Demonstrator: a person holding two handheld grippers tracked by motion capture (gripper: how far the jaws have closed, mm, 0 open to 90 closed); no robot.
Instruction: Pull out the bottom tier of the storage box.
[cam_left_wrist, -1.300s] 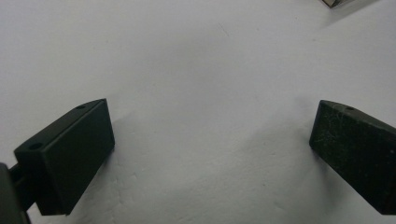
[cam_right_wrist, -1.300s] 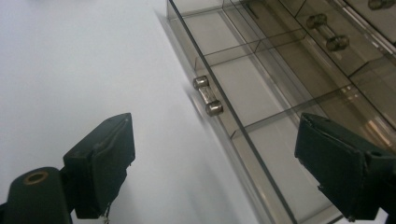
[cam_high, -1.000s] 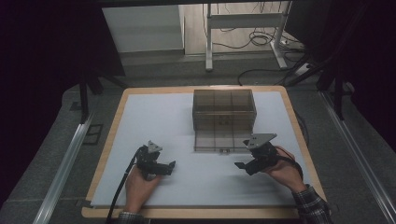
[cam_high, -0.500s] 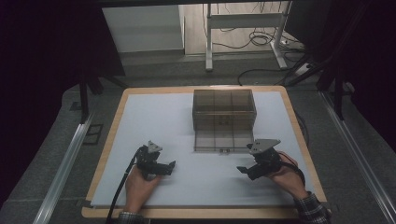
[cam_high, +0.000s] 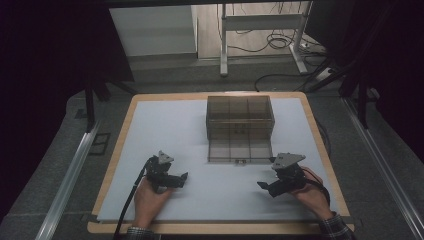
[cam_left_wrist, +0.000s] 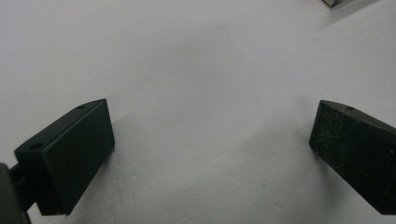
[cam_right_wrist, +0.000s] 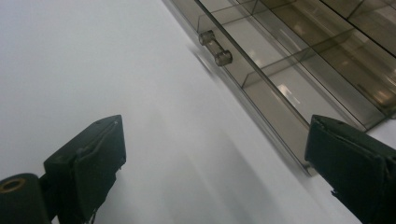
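A smoky see-through drawer box (cam_high: 240, 117) stands at the middle back of the white mat. Its bottom drawer (cam_high: 239, 151) is pulled out toward me, its small handle (cam_high: 240, 161) in front. My right gripper (cam_high: 262, 186) rests low over the mat, right of the drawer's front. In the right gripper view my right gripper (cam_right_wrist: 219, 163) is open, its jaws have just been opening, and nothing is between them; the drawer (cam_right_wrist: 280, 88) and handle (cam_right_wrist: 215, 48) lie ahead. My left gripper (cam_high: 184, 177) sits at the near left, and in its own view my left gripper (cam_left_wrist: 210, 154) is open over bare mat.
The white mat (cam_high: 165, 130) lies on a wooden board (cam_high: 126, 125) with dark floor around it. A metal rail (cam_high: 70, 175) runs along the left side. A desk frame and cables (cam_high: 260, 35) stand beyond the table.
My right gripper has drawn back from the drawer's front toward the near edge and sunk a little. The left gripper has stayed where it was.
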